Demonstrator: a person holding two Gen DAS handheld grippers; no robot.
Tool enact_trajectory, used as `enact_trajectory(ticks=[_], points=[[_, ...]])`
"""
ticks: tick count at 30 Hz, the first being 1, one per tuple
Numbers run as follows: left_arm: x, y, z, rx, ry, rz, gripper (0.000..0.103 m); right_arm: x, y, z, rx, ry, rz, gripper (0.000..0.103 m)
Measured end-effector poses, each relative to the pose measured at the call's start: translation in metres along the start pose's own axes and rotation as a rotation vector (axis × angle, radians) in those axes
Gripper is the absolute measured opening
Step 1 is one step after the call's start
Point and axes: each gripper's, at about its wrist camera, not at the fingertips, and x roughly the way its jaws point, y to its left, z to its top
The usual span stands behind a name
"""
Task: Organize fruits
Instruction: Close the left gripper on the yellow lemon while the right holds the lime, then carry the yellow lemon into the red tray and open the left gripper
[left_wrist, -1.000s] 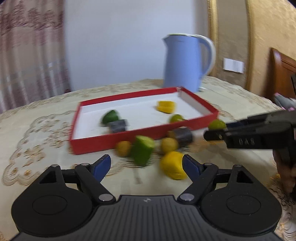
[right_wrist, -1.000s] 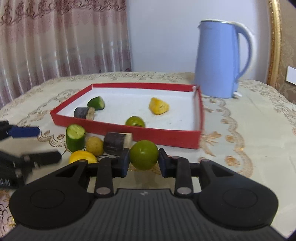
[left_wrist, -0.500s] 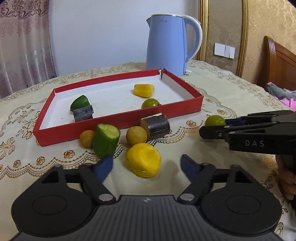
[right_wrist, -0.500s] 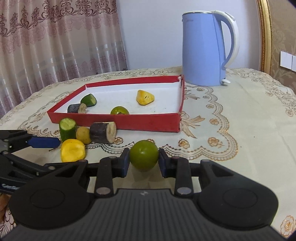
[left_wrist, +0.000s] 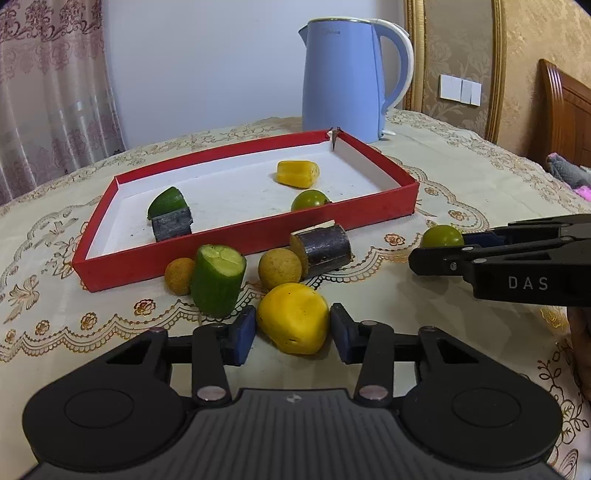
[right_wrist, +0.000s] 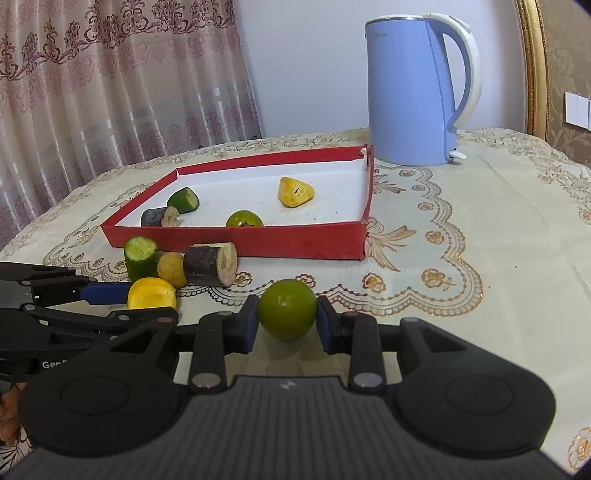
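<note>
A yellow fruit lies on the tablecloth between the blue pads of my left gripper; the jaws are closing and the pads touch its sides. My right gripper is shut on a round green fruit, also seen at the right of the left wrist view. Behind stands a red tray with a white floor; it holds a yellow piece, a green round fruit, a green wedge and a dark chunk.
In front of the tray lie a cucumber piece, two small tan round fruits, and a dark cane chunk. A blue kettle stands behind the tray. A wooden chair back is at the far right.
My left gripper slid forward to the yellow fruit and its jaws narrowed from wide apart to the fruit's sides. My right gripper kept its hold on the green fruit and drew a little away from the tray.
</note>
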Motion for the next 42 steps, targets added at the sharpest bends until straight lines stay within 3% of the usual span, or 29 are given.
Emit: enact_trajectory(ticks=[9,15,21,24,25,26,29,35,37,42], points=[[-0.002,0.000,0.000,0.001,0.003,-0.004,0.040,0.001,-0.001,0.000,0.004,0.001,-0.001,0.031],[-0.016,0.004,0.000,-0.011,-0.042,-0.020,0.029,0.001,-0.002,-0.001,0.007,0.004,0.000,0.031],[-0.019,0.005,0.000,0.022,-0.041,-0.012,0.028,0.002,-0.002,-0.001,0.006,0.005,0.001,0.031],[-0.016,0.003,0.002,0.033,-0.031,-0.013,0.032,0.002,-0.001,-0.001,0.004,0.006,-0.001,0.031],[-0.011,0.002,0.002,0.049,-0.005,-0.012,0.043,0.002,-0.001,-0.001,0.004,0.005,-0.001,0.031],[-0.004,0.001,0.002,0.063,0.027,-0.011,0.045,0.002,-0.001,-0.001,0.004,0.006,-0.001,0.031],[-0.002,0.007,0.001,0.023,0.017,-0.031,0.046,0.002,-0.002,-0.001,0.008,0.005,0.001,0.031],[-0.004,0.015,-0.002,-0.036,-0.001,-0.049,0.039,0.002,-0.002,-0.001,0.011,0.008,0.007,0.031],[-0.011,0.017,-0.004,-0.058,-0.029,-0.057,0.031,0.002,-0.002,-0.001,0.013,0.006,0.007,0.031],[-0.018,0.013,-0.001,-0.018,-0.049,-0.051,0.028,0.002,-0.002,-0.001,0.014,0.006,0.011,0.031]])
